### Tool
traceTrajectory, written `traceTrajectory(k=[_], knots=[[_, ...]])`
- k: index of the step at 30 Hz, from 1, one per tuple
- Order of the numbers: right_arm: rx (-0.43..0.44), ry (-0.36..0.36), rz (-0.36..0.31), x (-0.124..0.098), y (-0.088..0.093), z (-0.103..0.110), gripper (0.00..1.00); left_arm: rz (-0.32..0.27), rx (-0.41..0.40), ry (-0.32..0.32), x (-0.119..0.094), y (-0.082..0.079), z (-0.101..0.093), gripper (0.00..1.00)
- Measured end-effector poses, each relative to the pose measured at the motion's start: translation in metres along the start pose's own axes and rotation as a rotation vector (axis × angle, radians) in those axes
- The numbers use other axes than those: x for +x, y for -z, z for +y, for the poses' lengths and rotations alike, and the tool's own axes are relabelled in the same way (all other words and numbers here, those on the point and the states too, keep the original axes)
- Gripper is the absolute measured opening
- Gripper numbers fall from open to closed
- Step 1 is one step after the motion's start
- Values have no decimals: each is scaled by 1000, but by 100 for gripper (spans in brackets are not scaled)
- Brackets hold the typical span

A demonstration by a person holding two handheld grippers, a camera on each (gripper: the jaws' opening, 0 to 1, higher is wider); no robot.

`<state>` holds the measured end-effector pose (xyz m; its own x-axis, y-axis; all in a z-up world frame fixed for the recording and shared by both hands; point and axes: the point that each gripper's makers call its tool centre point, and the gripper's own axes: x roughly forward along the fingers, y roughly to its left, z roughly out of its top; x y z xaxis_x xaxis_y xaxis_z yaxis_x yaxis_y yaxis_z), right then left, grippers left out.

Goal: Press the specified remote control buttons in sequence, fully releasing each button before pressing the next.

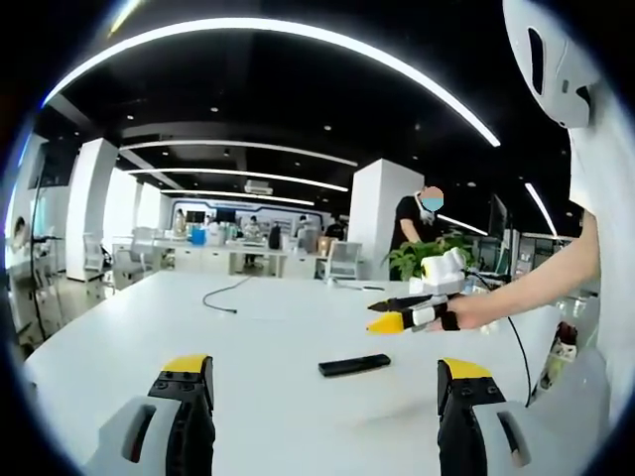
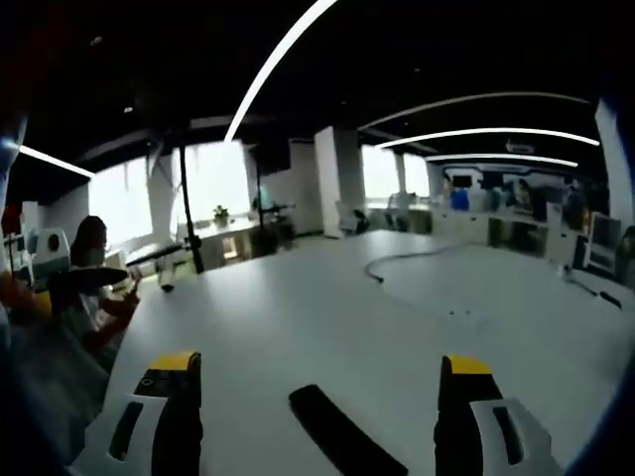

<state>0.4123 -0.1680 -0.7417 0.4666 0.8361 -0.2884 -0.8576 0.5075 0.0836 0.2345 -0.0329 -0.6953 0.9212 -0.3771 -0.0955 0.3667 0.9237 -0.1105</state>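
remote control [image 2: 345,434] blurred, near end cut off, buttons indiscernible

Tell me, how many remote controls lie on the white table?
1. The black remote control lies flat on the white table, between the left claw and the right claw; in the right gripper view it lies between that claw's jaws.

Open office: white table [image 1: 278,327], curved ceiling lights [image 1: 298,35], white pillars [image 1: 382,213] (desks possibly behind).

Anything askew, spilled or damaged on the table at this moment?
Nothing stands out. The black remote control lies flat and intact on the white table, with a loose black cable farther back. Both grippers' jaws are open and hold nothing.
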Motion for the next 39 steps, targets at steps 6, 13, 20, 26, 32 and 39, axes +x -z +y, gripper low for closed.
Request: traceTrajectory(k=[6,13,20,26,32,39], knots=[[-18,11,-18,-15,-11,0,99,6,-4,6,0,0,-2,97],[-35,50,-20,-29,-15,2,99,9,-4,11,0,1,-3,97],[-27,82,-18,-43,-13,9,99,12,-4,16,0,1,-5,97],[-34,108,-19,-57,-8,19,99,15,-6,21,1,2,-6,97],[-26,131,-29,-70,-7,26,99,21,-3,26,2,3,-7,97],[-9,156,-47,-82,-3,27,99,27,1,32,3,5,-8,97]])
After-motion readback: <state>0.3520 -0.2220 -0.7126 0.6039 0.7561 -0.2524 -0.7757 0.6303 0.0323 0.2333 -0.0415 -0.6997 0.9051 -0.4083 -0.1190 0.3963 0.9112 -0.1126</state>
